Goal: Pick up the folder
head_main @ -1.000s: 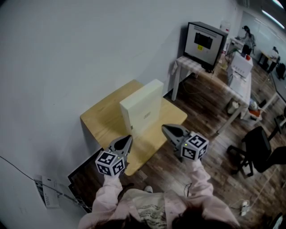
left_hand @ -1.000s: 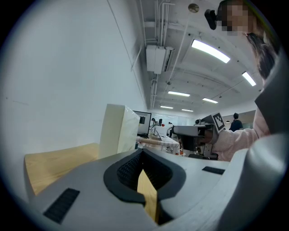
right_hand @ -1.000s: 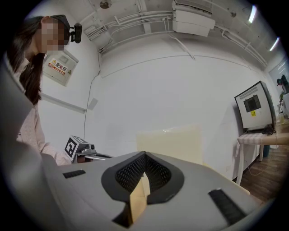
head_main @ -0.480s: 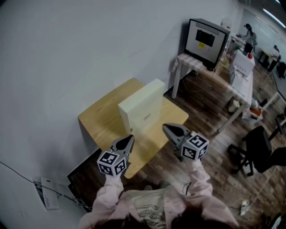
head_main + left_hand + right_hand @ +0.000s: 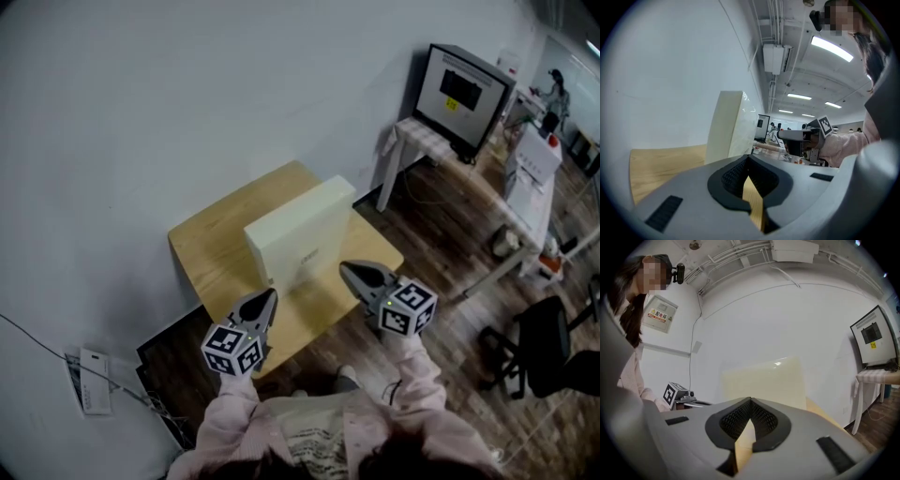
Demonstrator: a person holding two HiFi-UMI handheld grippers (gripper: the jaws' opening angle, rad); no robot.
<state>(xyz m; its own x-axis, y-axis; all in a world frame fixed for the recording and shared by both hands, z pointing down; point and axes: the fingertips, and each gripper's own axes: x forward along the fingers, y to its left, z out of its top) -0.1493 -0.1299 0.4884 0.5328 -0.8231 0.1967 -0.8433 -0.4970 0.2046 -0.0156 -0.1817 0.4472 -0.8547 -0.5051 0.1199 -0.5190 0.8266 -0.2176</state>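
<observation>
Now flanking the upright folder (image 5: 300, 239).
My left gripper (image 5: 271, 293) and right gripper (image 5: 344, 268), lower centre, have jaws together, empty, above the table (image 5: 208, 246).

A white wall (image 5: 187, 94) meets dark wood floor (image 5: 441, 234); a monitor (image 5: 464, 94) tops a side table (image 5: 417, 139).

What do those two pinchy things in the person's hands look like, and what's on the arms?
Each is a grey, pointed beak shape: the left gripper and the right gripper. At the back of each sits a cube covered in black-and-white square markers. Inside, the pads are black and bumpy like mesh. The person wears pale pink sleeves.
</observation>
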